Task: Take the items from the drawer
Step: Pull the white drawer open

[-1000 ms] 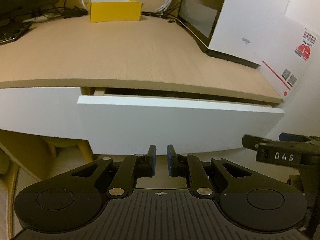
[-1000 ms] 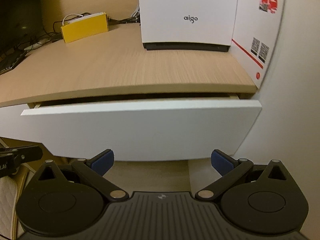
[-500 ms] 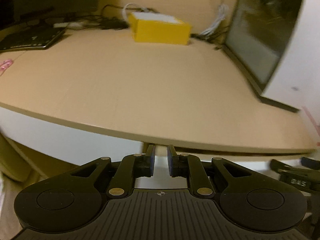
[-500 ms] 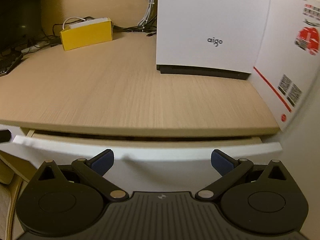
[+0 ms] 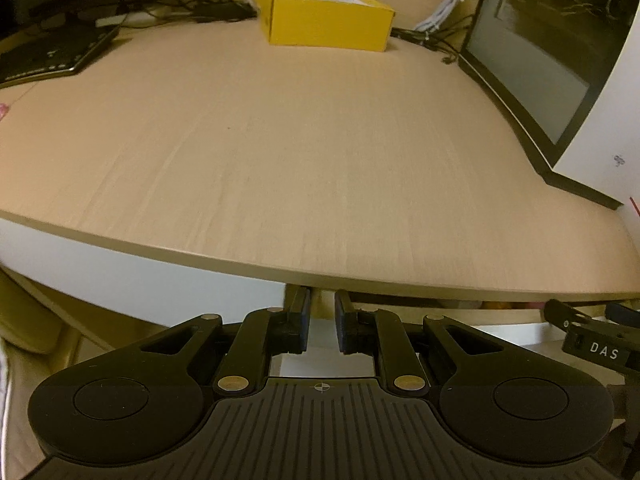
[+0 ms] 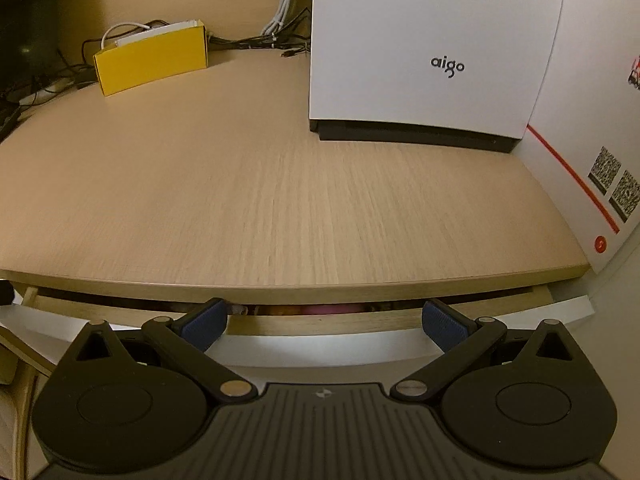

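The white drawer (image 6: 320, 346) under the wooden desk top (image 6: 280, 200) stands open by a narrow slit. In the slit I make out a pinkish item (image 6: 332, 309) and little else; the rest is in shadow. My right gripper (image 6: 324, 320) is wide open just in front of the slit, nothing between its fingers. My left gripper (image 5: 321, 326) hovers at the left end of the drawer front (image 5: 500, 334), its blue pads a narrow gap apart with nothing held. The right gripper's tip (image 5: 592, 344) shows at the right edge of the left wrist view.
On the desk sit a yellow box (image 5: 324, 20), a white "aigo" case (image 6: 432, 48) with a dark glass side (image 5: 540, 60), a white carton with red print (image 6: 592, 160), a black keyboard (image 5: 52, 56) and cables (image 5: 440, 12). A wall (image 6: 624, 320) lies right of the drawer.
Both grippers have moved in towards the desk, so the drawer front has dropped to the bottom of both views. The left one shifted towards the drawer's left end. Jaw gaps look unchanged.
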Tool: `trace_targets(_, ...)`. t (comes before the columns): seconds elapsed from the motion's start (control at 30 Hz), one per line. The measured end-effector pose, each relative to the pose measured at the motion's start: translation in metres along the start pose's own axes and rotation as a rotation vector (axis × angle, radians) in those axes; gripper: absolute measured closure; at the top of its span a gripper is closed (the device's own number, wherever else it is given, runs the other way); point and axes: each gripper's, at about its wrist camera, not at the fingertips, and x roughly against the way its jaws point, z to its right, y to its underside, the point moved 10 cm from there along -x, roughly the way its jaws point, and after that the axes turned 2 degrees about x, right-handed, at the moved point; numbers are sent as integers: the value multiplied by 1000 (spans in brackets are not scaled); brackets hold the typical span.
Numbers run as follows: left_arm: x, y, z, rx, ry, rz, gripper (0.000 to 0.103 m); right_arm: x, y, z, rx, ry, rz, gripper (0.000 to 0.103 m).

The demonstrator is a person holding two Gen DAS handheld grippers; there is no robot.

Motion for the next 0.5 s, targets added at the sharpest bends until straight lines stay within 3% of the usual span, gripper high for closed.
trace_targets(0.27, 10, 2, 21, -54, 67, 21, 88, 1, 2, -1, 14, 0, -33, 0)
trace_targets(0.5, -9, 15, 55, -132, 128, -49, 88, 11, 13, 0, 11, 5, -37, 0)
